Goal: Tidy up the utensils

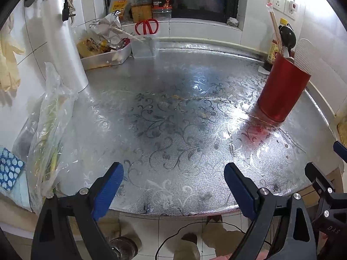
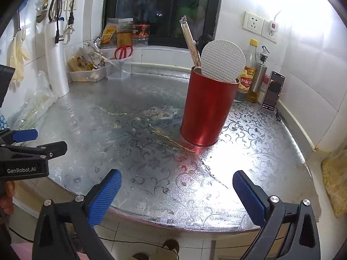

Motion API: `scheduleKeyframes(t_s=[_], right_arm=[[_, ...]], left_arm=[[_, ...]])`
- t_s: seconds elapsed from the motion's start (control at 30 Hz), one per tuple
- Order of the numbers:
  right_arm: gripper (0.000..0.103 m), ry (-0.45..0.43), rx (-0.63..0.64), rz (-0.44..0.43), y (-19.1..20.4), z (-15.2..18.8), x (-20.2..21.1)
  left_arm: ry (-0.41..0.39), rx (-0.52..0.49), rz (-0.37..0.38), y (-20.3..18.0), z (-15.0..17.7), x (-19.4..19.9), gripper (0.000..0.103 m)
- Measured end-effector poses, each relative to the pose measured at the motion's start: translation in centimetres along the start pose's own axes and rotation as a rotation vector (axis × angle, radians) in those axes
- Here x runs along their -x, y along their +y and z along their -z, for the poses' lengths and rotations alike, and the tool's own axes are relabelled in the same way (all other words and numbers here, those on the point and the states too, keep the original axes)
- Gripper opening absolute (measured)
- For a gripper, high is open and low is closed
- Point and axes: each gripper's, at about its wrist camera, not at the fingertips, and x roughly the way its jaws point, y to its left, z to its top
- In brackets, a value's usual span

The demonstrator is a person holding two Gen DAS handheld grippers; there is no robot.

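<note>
Holder [image 2: 207,110]: upright on the counter [image 2: 134,151], ahead of the right claw [image 2: 176,191], slightly right.
In the holder: chopsticks [image 2: 190,43], a ladle [image 2: 203,40], a round mat [image 2: 222,61].
Bottles [image 2: 249,71]: behind the holder, by the wall.
Tray [image 1: 106,56]: far ahead-left of the left claw [image 1: 173,186].
Scissors [image 1: 146,26]: in the tub [image 1: 144,47] right of the tray.
</note>
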Motion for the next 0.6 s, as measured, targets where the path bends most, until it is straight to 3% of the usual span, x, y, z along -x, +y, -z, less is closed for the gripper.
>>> scheduleKeyframes(t_s=[0.6], right_arm=[[0.103,0.008,-0.052,0.027,-0.7,0.6,-0.3]], left_arm=[[0.053,-0.007,-0.024,-0.1,0.3,-1.3,0.094]])
